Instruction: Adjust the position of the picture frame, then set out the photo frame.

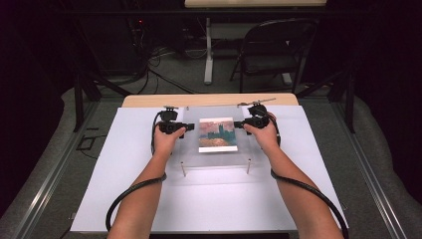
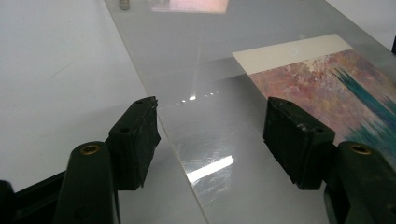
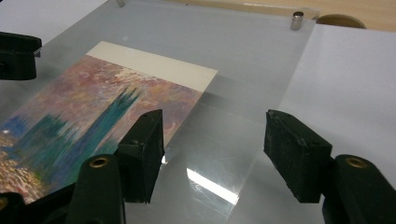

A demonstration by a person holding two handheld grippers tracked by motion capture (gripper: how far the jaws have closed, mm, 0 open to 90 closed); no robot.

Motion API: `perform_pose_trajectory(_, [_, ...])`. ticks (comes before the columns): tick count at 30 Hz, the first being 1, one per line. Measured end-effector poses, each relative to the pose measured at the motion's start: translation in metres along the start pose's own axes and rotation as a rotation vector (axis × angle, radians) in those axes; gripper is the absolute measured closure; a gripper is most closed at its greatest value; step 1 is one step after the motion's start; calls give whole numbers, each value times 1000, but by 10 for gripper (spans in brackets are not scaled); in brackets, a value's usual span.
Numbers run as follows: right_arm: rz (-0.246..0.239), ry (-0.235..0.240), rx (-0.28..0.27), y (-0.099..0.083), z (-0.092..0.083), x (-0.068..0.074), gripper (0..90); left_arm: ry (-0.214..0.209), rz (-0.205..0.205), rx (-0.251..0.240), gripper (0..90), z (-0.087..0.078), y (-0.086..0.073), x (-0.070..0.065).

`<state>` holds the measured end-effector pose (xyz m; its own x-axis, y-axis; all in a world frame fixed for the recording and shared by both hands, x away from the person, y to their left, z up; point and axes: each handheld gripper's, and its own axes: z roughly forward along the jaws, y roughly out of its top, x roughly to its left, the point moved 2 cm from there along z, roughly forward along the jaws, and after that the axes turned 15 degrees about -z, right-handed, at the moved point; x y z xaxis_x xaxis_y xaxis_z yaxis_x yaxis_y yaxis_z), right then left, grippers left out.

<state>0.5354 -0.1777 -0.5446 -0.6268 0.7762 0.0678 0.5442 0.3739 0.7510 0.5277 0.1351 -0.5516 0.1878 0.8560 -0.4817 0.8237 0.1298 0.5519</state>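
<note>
A clear acrylic sheet [image 1: 191, 149] lies flat on short metal posts [image 1: 183, 170] over a white board. Under its middle is a painted print [image 1: 217, 134] in pink, teal and orange with a cream top band. My left gripper [image 1: 188, 128] sits at the sheet's left edge. In the left gripper view its jaws stand wide apart [image 2: 212, 109], astride that edge of the sheet [image 2: 201, 56], with the print [image 2: 327, 79] beyond. My right gripper [image 1: 238, 124] is at the right edge, open [image 3: 215, 120] over the sheet [image 3: 243, 42] beside the print [image 3: 93, 107]. Neither presses on anything.
The white board [image 1: 124, 189] covers a wooden table [image 1: 149, 101]. A metal post [image 3: 297, 20] stands at the sheet's far corner. A folding chair [image 1: 273, 50] and cables lie on the floor beyond the table. Both gripper cables trail back along the forearms.
</note>
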Motion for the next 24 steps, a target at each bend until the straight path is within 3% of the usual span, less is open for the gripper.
perform_pose_trajectory(17, [70,25,9,-2,7,-7,352,-35,-57,7,323,4,0,5])
perform_pose_trajectory(24, [109,56,14,-4,8,-10,337,-53,-79,23,297,4,-1,6])
